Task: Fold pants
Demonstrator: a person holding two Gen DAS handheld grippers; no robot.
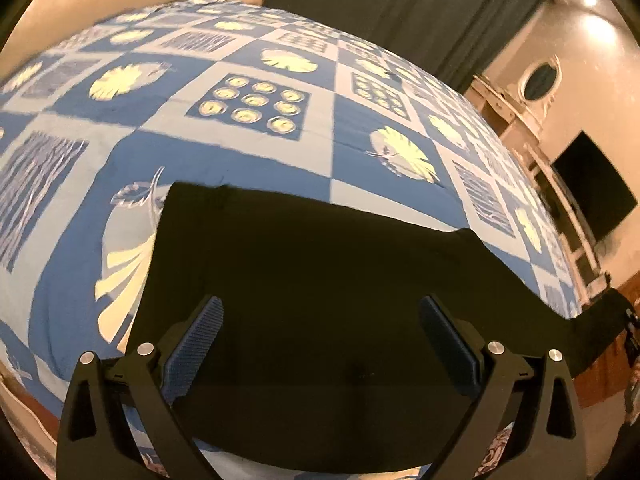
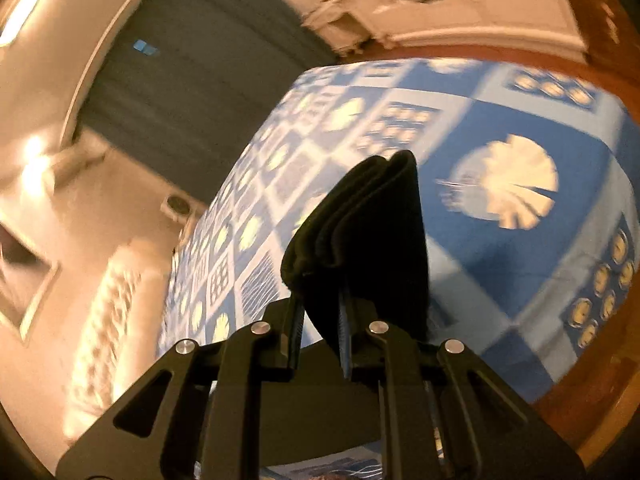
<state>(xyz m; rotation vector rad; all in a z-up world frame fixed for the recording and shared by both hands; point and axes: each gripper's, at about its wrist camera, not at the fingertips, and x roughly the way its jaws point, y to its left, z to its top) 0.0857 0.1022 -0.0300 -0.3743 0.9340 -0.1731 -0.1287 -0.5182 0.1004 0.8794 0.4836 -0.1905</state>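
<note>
A pair of black fabric pants (image 1: 312, 292) is seen lying spread across the lower middle of the left wrist frame, on a bed covered by a blue and pale checked bedspread printed with cream leaves and rings (image 1: 256, 92). The far edge of the cloth lies flat against the bedspread, while its right part trails off toward the lower right of the frame, past the bed's edge.

The left gripper (image 1: 320, 340) is held above the cloth with its blue-padded fingers (image 1: 198, 344) spread wide; nothing is held between them, and whether the pads touch the fabric cannot be told.

In the right wrist frame, the right gripper (image 2: 320, 332) is drawn in narrow, and a thick bunch of the black pants (image 2: 368, 236) is pinched between the fingers. Several stacked layers are shown at the top of the bunch, in the centre of the frame, raised clear of the bedspread (image 2: 500, 264) behind it. The frame is blurred, so the exact count of layers cannot be given.

A fold is judged to be in progress: one end of the garment is gathered and lifted by the right side, while the remainder is left flat. The next move would call for the lifted end to be carried over the flat part and laid down with edges matched, the left fingers being used to pin or steady the cloth.
</note>
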